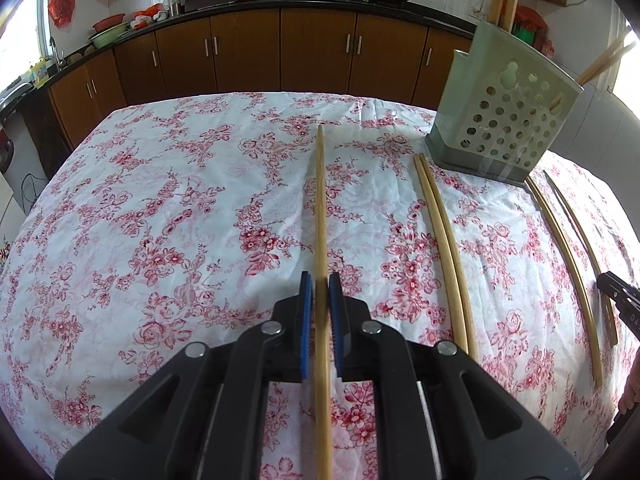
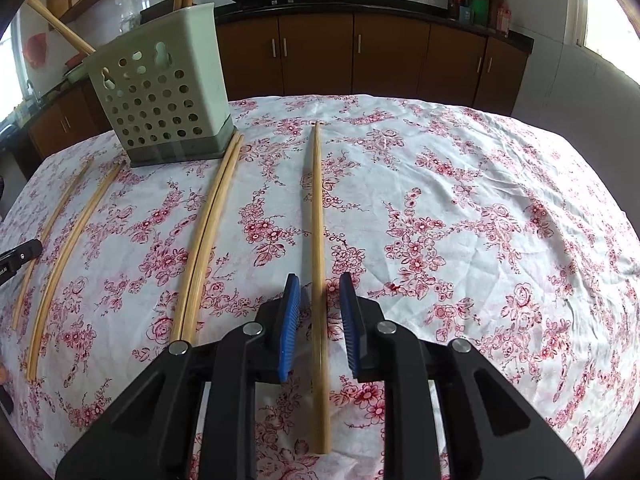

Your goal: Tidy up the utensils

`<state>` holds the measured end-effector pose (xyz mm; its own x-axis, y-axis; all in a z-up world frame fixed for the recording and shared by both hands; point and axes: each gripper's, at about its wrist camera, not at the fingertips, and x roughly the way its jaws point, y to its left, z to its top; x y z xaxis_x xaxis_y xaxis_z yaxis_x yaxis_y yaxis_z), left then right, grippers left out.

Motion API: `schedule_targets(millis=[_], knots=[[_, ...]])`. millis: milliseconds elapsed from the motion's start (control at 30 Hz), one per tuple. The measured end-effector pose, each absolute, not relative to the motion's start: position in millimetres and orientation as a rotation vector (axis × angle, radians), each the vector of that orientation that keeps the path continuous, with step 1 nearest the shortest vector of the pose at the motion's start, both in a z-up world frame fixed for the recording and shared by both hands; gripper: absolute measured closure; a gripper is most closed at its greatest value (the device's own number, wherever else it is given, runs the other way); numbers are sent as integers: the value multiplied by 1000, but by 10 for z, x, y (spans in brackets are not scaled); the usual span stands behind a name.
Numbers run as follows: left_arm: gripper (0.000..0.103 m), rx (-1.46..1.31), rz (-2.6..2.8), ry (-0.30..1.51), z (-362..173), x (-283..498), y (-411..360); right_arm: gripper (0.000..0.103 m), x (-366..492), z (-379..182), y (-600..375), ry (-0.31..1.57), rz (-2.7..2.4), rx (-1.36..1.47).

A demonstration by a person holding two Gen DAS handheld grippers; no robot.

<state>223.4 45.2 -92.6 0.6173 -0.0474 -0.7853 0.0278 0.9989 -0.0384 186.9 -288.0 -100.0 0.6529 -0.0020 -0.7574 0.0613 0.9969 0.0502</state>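
Left gripper point(image 1: 320, 280): fingers clenched on a chopstick point(image 1: 321, 216). Its long axis runs straight away from the camera along the finger line, tapered tip pointing toward the far cabinets point(image 1: 280, 52), butt end running back under the gripper body. The blue pads point(image 1: 306, 320) press both sides of the shaft, grip near the butt third.

Right gripper point(image 2: 318, 282): fingers released, a clear gap on each side of a second chopstick point(image 2: 318, 240). This one lies flat on the table point(image 2: 480, 220), same heading: thin tip away, thick end toward the camera, ending just under the gripper body. It sits between the fingers, roughly centred, touching neither pad as far as I can tell.

Between the two grippers: a touching pair of chopsticks point(image 2: 208, 236) lying parallel on the floral cloth, far tips just beside the base of the perforated holder point(image 2: 160, 92). Beyond them, two separate chopsticks point(image 2: 68, 248), same general heading, slightly apart from each other.

The holder stands upright on the table, chopsticks already standing in it and sticking out the top.
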Motion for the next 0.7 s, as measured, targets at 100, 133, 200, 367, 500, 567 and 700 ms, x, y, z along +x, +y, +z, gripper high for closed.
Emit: schedule_targets(millis=[100,133,200,367,500,567,700], knots=[[90,-3,-52,905,-930,2176,430,81,1863,-1001,-2895,859,-31,85],[90,-1,-54,905,-931,2160,427,81,1862,-1002,-2897,859,-31,85],[90,-3,-59,906,-930,2142,427,81,1862,-1002,-2903,859,-30,88],[95,30,-72,908,-925,2101,400,95,1836,-988,-2946,853,-26,96],[95,71,-96,894,-816,2011,358,95,1744,-767,-2960,776,-20,89],[95,73,-105,865,-695,1969,355,95,1707,-627,-2992,731,-20,108],[95,64,-118,771,-342,1871,340,95,1632,-315,-3045,635,-19,125]])
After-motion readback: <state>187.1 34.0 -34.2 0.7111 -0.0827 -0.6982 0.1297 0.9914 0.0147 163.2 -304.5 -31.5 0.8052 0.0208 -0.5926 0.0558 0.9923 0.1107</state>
